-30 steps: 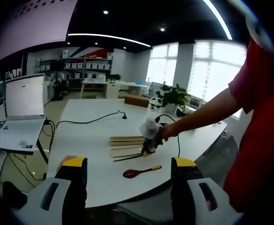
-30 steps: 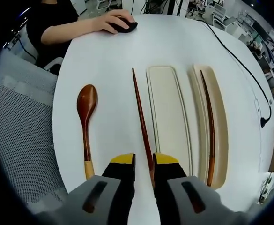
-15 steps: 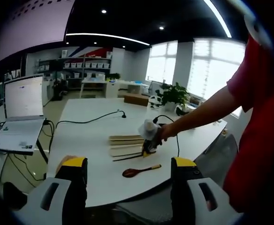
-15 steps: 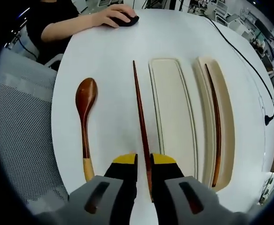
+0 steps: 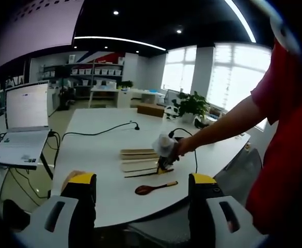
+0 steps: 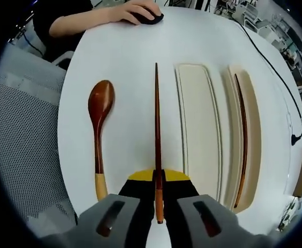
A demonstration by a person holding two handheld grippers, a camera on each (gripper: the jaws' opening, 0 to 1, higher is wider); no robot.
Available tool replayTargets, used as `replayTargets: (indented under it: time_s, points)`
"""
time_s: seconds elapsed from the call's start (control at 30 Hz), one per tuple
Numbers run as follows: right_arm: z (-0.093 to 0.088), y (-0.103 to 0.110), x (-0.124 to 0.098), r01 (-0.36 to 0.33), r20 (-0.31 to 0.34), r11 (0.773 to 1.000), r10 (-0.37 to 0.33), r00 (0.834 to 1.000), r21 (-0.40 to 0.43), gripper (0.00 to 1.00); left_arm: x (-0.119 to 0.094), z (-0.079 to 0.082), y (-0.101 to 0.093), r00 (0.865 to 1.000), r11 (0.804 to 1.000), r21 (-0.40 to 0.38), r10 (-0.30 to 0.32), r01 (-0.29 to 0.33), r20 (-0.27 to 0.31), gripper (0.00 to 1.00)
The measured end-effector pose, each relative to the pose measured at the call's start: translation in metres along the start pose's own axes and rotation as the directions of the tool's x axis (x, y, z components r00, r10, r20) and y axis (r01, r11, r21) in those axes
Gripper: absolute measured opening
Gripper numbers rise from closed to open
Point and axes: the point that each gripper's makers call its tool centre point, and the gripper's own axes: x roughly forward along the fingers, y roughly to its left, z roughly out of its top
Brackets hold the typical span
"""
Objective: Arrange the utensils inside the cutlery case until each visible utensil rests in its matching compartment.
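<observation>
Light: bright daylight from blown-out windows (image 5: 238, 77), plus ceiling strip lights (image 5: 120, 41).
Glare: white table (image 6: 125, 62) nearly washed out.
Shadows: soft, faint.
Distortion: strong fisheye bending at edges.
Focus: mildly soft throughout.

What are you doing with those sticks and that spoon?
A person is sorting wooden utensils into a cutlery case on a white table. The right tool is shut on one chopstick, which lies beside the case, not in it. The other chopstick already rests in the far compartment. The spoon lies on the table, untouched. The left tool is open, back from the table. Another person's hand rests on a mouse at the far edge.
</observation>
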Motion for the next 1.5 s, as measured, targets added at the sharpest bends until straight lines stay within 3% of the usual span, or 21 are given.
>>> replayTargets:
  time_s: [0.17, 0.4, 0.6, 0.7, 1.03, 1.5]
  points:
    - [0.001, 0.004, -0.002, 0.003, -0.011, 1.0, -0.003, 1.0, 0.014, 0.01, 0.0, -0.001, -0.001, 1.0, 1.0, 0.0, -0.002, 0.002, 0.001, 0.74]
    - [0.002, 0.004, 0.0, 0.023, -0.057, 0.999, -0.026, 0.998, -0.042, 0.01, -0.001, -0.002, -0.001, 1.0, 1.0, -0.005, 0.0, 0.0, 0.006, 0.74]
    - [0.0, 0.002, 0.0, 0.039, -0.07, 0.999, -0.04, 0.997, -0.005, 0.0, -0.003, -0.001, 0.0, 1.0, 1.0, -0.001, 0.005, -0.005, 0.011, 0.74]
    - [0.0, 0.001, 0.002, 0.021, -0.057, 0.998, -0.018, 0.998, 0.056, 0.0, -0.005, 0.0, 0.001, 1.0, 1.0, -0.001, 0.01, -0.01, 0.013, 0.74]
    - [0.012, 0.003, -0.015, 0.01, 0.004, 0.999, -0.011, 1.0, 0.045, 0.0, -0.009, 0.002, 0.001, 1.0, 1.0, 0.003, 0.017, -0.017, 0.023, 0.73]
    - [0.018, 0.017, -0.033, -0.015, 0.033, 0.999, 0.013, 0.999, 0.049, 0.0, -0.014, -0.003, -0.006, 1.0, 1.0, 0.001, 0.013, -0.013, 0.026, 0.73]
